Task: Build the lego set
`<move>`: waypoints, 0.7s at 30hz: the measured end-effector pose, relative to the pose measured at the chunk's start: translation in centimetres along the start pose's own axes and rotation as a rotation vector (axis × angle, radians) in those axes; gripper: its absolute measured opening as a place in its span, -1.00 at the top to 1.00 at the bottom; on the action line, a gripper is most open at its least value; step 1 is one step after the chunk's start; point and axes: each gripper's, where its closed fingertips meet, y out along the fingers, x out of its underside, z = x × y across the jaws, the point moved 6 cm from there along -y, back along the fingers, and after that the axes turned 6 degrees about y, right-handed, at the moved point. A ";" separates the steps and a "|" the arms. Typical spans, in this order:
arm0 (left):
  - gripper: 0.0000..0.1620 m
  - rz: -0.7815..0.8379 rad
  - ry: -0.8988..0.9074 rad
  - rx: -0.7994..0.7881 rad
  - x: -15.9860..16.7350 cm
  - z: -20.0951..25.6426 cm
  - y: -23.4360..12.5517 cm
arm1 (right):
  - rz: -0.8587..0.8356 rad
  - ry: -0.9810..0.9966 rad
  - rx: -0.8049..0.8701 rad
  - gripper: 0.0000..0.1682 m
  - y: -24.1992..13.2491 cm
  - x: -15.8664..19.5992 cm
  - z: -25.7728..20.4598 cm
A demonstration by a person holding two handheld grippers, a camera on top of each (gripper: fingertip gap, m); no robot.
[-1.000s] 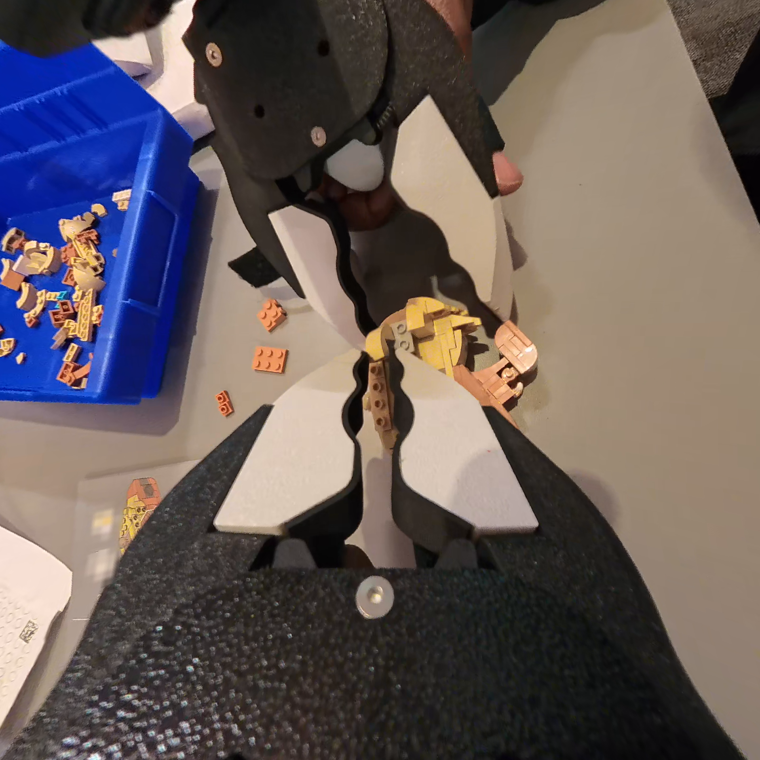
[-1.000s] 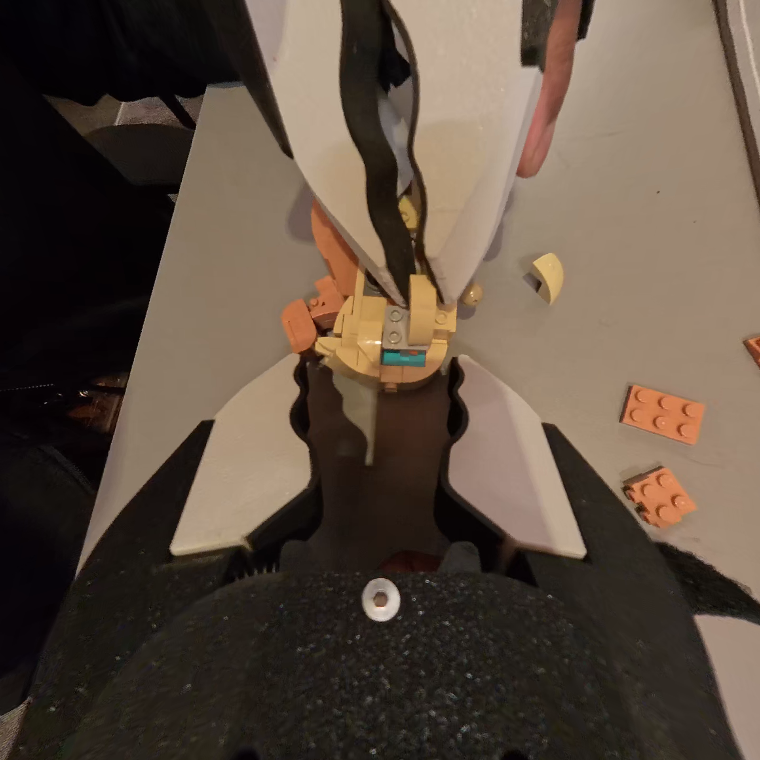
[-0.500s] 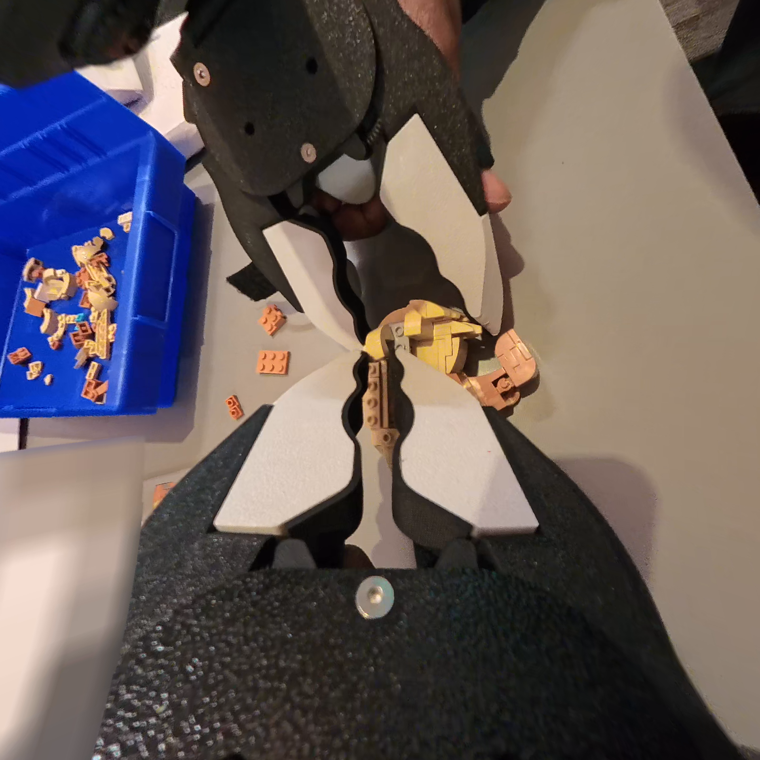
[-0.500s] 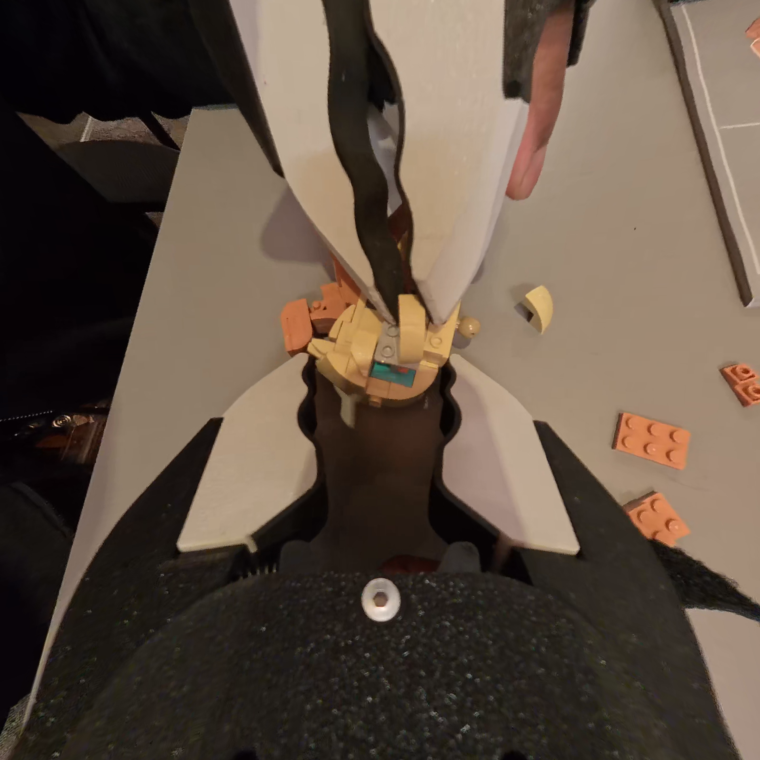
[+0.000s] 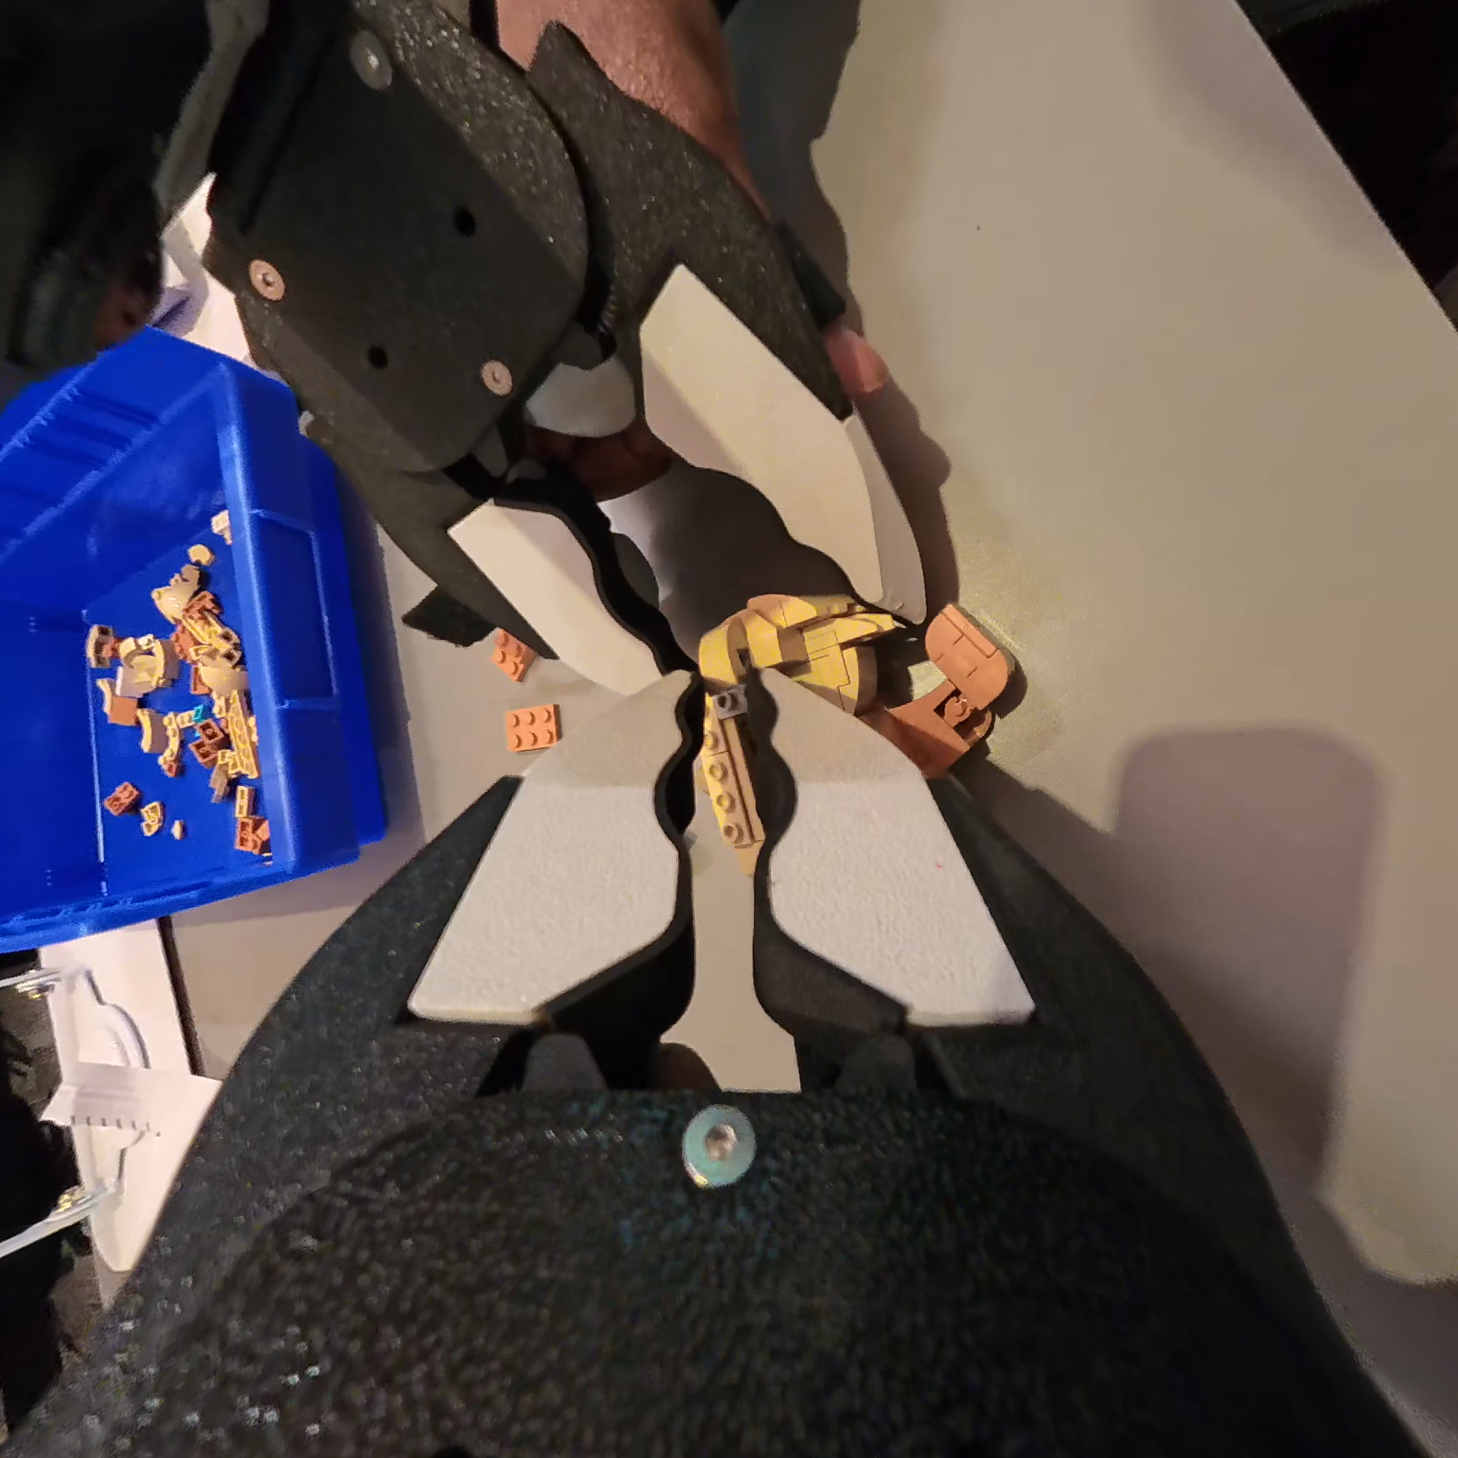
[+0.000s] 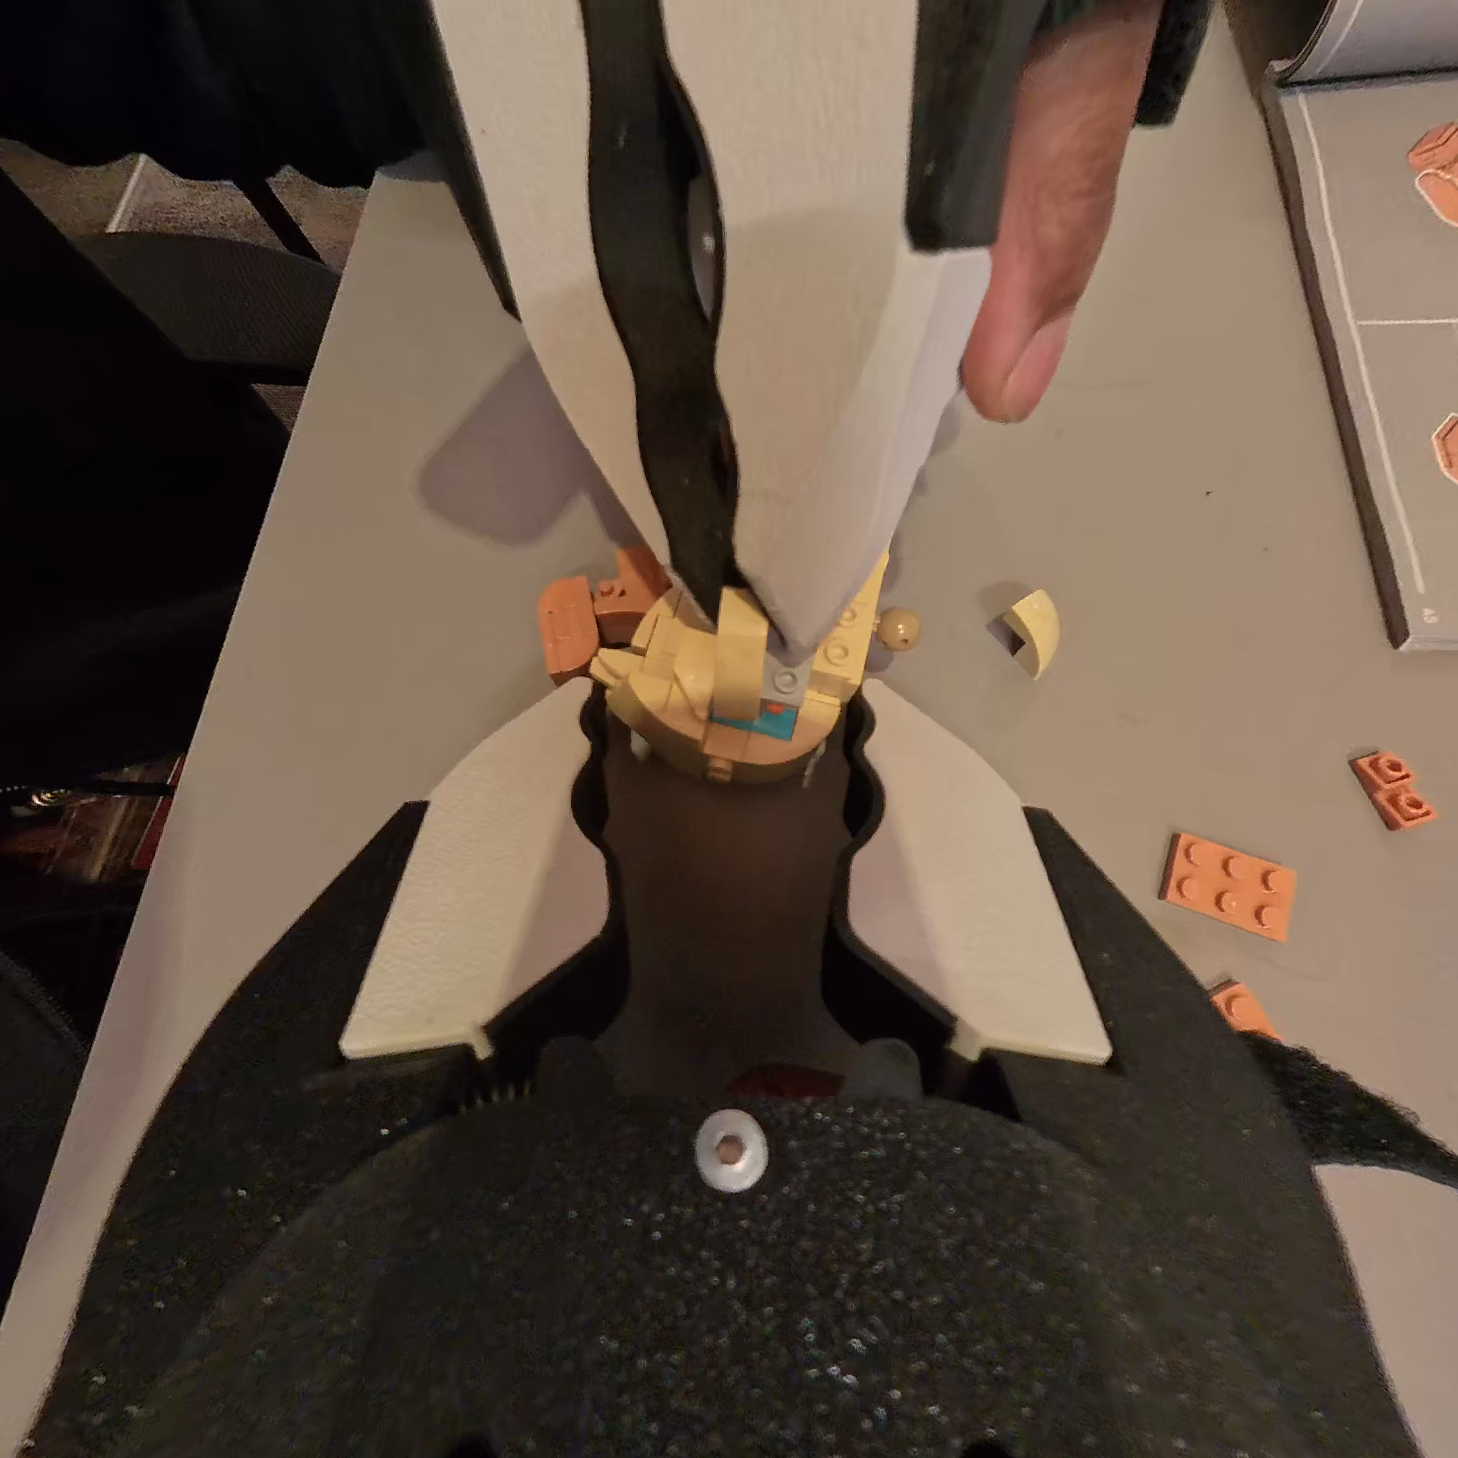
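A tan rounded lego model (image 6: 694, 702) with a brown hinged part (image 6: 568, 627) sits between the fingertips of my right gripper (image 6: 722, 710), which is shut on it just above the grey table (image 6: 1104, 513). My left gripper (image 5: 722, 694) is shut on a tan studded plate (image 5: 730, 781) and holds its end against the model (image 5: 805, 651). In the right wrist view the left gripper (image 6: 749, 623) comes down from the top onto the model. In the left wrist view the right gripper (image 5: 789, 643) reaches in from above.
A blue bin (image 5: 331, 710) with several loose tan and brown pieces stands at the left. Orange plates (image 5: 534, 726) (image 6: 1227, 887), small brown pieces (image 6: 1392, 789) and a tan quarter dome (image 6: 1029, 631) lie on the table. A booklet (image 6: 1381, 315) lies at the far right. The table edge (image 6: 260, 552) is close on the left. The grippers are tip to tip, or close to it.
Both grippers keep their hold. The left gripper's tips have slid a little to the right across the top of the model, and the model has turned slightly in the right gripper.
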 end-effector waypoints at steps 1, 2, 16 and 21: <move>0.87 -0.003 0.006 0.013 0.0 0.1 0.0 | 0.003 -0.004 0.001 0.31 0.0 0.0 0.0; 0.88 -0.004 0.015 0.017 0.0 0.1 0.0 | 0.004 -0.008 0.002 0.31 0.0 0.0 0.0; 0.85 -0.019 0.074 0.056 -0.3 0.1 0.0 | -0.005 -0.054 0.019 0.31 0.2 -0.1 -0.2; 0.85 -0.008 0.079 0.069 -0.2 0.0 0.0 | -0.009 -0.057 0.020 0.31 0.2 -0.1 -0.2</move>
